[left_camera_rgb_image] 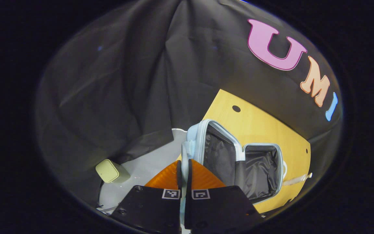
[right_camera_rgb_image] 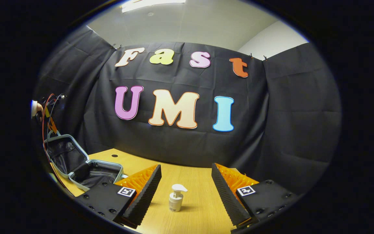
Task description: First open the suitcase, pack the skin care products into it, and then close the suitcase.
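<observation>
A light blue suitcase (left_camera_rgb_image: 281, 162) lies open on the wooden table, its dark lining bare. Its lid (left_camera_rgb_image: 216, 146) stands raised, and my left gripper (left_camera_rgb_image: 184, 166) is shut on the lid's edge, the pale blue rim pinched between both fingers. In the right gripper view the same suitcase (right_camera_rgb_image: 91, 161) sits at the far left with its lid (right_camera_rgb_image: 65, 152) up. A small white pump bottle (right_camera_rgb_image: 176, 197) stands upright on the table. My right gripper (right_camera_rgb_image: 186, 185) is open, one finger on each side of the bottle, not touching it.
The wooden table (right_camera_rgb_image: 193, 217) has small round holes near its back edge (left_camera_rgb_image: 236, 108). A pale green box (left_camera_rgb_image: 110, 170) stands on the grey floor (left_camera_rgb_image: 141, 169) beside the table. A hand (right_camera_rgb_image: 37, 109) and cables (right_camera_rgb_image: 45, 110) show above the lid.
</observation>
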Action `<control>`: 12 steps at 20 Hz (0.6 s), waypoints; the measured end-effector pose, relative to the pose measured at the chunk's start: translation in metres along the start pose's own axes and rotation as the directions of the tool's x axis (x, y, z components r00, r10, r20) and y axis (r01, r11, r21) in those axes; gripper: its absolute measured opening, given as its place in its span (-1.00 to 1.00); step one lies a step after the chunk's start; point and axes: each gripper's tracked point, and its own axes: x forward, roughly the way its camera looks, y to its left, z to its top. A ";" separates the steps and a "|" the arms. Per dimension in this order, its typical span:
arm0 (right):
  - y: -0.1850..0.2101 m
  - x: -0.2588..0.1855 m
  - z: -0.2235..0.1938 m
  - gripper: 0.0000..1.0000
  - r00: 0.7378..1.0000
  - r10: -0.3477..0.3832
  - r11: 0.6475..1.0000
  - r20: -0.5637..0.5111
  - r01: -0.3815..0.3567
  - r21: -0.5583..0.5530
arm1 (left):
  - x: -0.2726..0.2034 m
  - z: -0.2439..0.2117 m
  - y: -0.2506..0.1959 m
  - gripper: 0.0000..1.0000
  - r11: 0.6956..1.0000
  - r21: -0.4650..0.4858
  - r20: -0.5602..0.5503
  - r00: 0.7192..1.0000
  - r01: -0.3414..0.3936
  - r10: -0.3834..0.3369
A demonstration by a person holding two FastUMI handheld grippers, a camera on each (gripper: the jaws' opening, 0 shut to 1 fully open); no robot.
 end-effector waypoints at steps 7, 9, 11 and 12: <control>0.018 0.001 -0.003 0.95 1.000 0.019 1.000 -0.024 -0.019 -0.009 | 0.044 -0.061 0.043 -1.00 0.997 -0.066 -0.118 0.992 -0.040 0.032; 0.022 0.001 -0.005 0.94 0.999 0.026 1.000 -0.035 -0.027 -0.016 | 0.056 -0.073 0.046 -1.00 0.997 -0.070 -0.139 0.990 -0.040 0.030; 0.026 0.001 -0.007 0.95 0.999 0.032 0.999 -0.044 -0.033 -0.026 | 0.067 -0.084 0.050 -1.00 0.997 -0.064 -0.148 0.989 -0.040 0.030; 0.027 0.001 -0.007 0.95 0.998 0.034 0.999 -0.049 -0.036 -0.030 | 0.071 -0.089 0.052 -1.00 0.997 -0.063 -0.153 0.988 -0.040 0.030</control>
